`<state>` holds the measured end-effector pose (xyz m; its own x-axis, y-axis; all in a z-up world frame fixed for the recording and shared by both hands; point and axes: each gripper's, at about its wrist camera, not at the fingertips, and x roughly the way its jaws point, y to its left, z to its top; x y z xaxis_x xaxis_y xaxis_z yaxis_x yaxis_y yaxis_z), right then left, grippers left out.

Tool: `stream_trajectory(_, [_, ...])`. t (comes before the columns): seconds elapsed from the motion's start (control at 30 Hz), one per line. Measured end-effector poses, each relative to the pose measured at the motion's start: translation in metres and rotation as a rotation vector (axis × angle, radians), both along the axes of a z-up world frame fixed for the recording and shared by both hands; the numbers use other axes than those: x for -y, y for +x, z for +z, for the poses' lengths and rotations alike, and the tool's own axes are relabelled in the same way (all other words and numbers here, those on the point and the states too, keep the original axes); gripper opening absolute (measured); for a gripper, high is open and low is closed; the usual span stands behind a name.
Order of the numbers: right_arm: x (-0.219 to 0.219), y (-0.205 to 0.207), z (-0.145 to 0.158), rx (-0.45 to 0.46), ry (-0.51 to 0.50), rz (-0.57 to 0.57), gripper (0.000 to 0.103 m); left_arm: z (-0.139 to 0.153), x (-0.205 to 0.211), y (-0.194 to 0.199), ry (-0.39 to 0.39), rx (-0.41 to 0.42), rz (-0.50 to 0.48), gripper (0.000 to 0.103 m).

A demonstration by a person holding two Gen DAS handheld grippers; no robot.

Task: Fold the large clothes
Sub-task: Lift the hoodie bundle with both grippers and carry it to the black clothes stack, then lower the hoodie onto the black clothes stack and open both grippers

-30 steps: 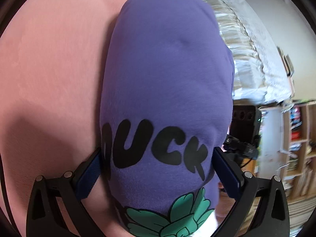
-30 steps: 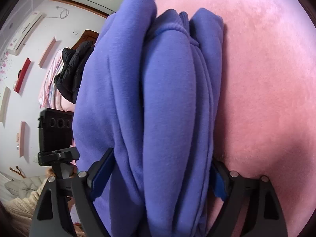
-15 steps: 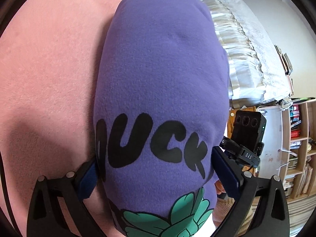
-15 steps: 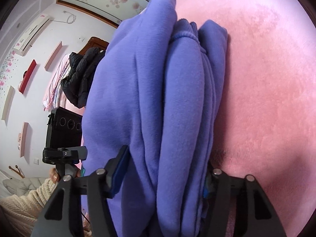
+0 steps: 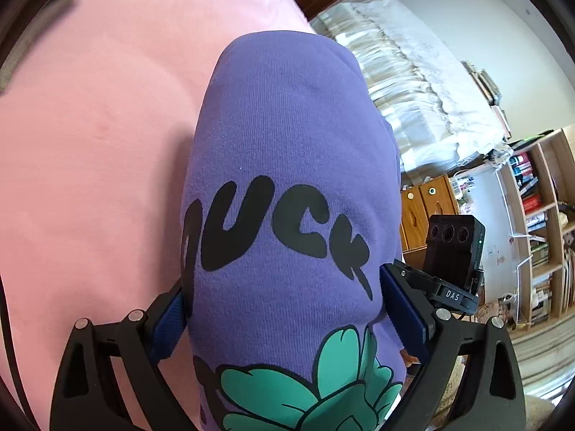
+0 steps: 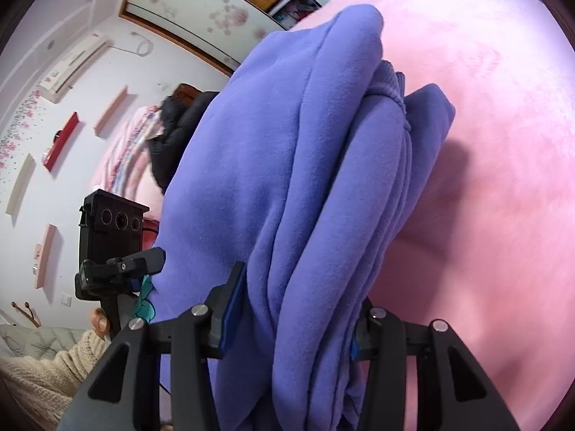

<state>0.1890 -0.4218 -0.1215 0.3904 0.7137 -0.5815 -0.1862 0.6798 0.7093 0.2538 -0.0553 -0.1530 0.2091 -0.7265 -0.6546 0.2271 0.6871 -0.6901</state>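
the left gripper (image 5: 284,319) and the right gripper (image 6: 294,312) each clamp the folded purple sweatshirt (image 5: 287,165), jaws spread wide around the thick bundle, which hangs just above the pink blanket (image 5: 100,136). risk: the right-side layers are stacked loose and uneven, so any slackening of that grip probably lets inner folds slide out. uneven lowering likely skews the bundle.
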Motion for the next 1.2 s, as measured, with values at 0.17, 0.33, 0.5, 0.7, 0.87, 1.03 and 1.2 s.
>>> stream_trajectory(0.17, [-0.072,0.003,0.051,0.081,0.021,0.068,0.045,0.061,-0.067,-0.009,-0.013,0.055,0.052,0.096])
stream_trajectory(0.33, [-0.155,0.034,0.108,0.175,0.027,0.148,0.045,0.126,-0.139,0.003,-0.007,0.129,0.12,0.096])
stream_trajectory(0.5, [-0.236,0.085,0.167,0.257,0.03,0.199,0.045,0.187,-0.216,0.042,-0.004,0.213,0.177,0.096])
stream_trajectory(0.7, [-0.34,0.173,0.226,0.335,0.024,0.227,0.045,0.247,-0.299,0.121,0.056,0.297,0.211,0.1])
stream_trajectory(0.87, [-0.42,0.256,0.239,0.348,0.02,0.239,0.045,0.262,-0.352,0.194,0.114,0.32,0.265,0.102])
stream_trajectory(1.03, [-0.466,0.318,0.216,0.3,0.017,0.213,0.045,0.224,-0.385,0.27,0.111,0.253,0.317,0.102])
stream_trajectory(1.2, [-0.488,0.366,0.147,0.148,-0.042,0.176,0.045,0.129,-0.431,0.32,0.106,0.075,0.358,0.103])
